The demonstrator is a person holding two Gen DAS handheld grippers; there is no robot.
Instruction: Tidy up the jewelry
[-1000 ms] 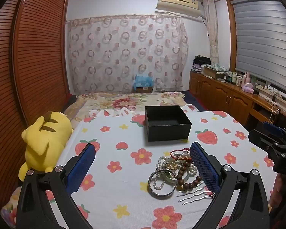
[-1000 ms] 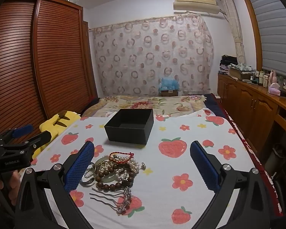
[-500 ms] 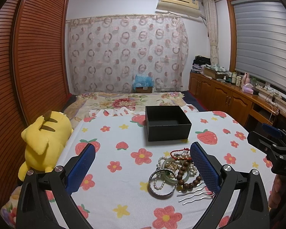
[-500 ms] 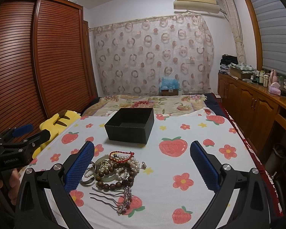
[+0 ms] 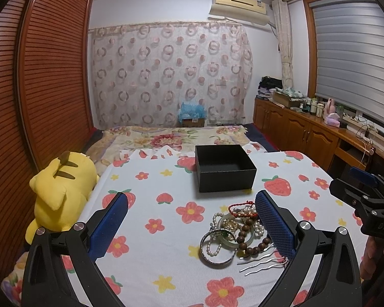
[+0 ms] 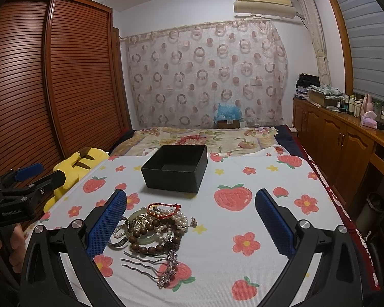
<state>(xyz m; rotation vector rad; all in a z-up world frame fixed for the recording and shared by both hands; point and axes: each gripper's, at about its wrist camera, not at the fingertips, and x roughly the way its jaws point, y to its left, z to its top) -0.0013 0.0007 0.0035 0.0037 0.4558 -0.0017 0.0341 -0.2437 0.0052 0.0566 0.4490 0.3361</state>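
- Both tools hang above the bed [image 5: 140, 245] with their blue pads spread wide and nothing between them: the left tool [image 5: 190, 221] sits to the left of the jewelry, the right tool [image 6: 190, 221] to its right
- Strawberry-and-flower sheet covers the bed, and everything for the task lies on it; a yellow plush toy [image 5: 61, 192] rests at the left edge, apart from the work
- Black box [image 5: 224, 167], open-topped and looking empty, stands beyond the jewelry, farther from both tools and near but not touching the heap
- Jewelry pile [image 6: 151, 226] is a tangled heap: a wooden bead bracelet [image 6: 140, 240], pearl strands, a pale green bangle, a silver bangle [image 5: 219, 249] and a red cord bracelet [image 6: 163, 208] on its far side
- Hair comb [image 6: 151, 263] lies at the near edge of the heap, its prongs pointing left and its ornate end to the right, so its long axis runs across the view
- Judging by the views, the heap lies at the left tool's right pad and at the right tool's left pad, so either could reach it; the red cord bracelet, topmost and nearest the box, looks the easiest first pick
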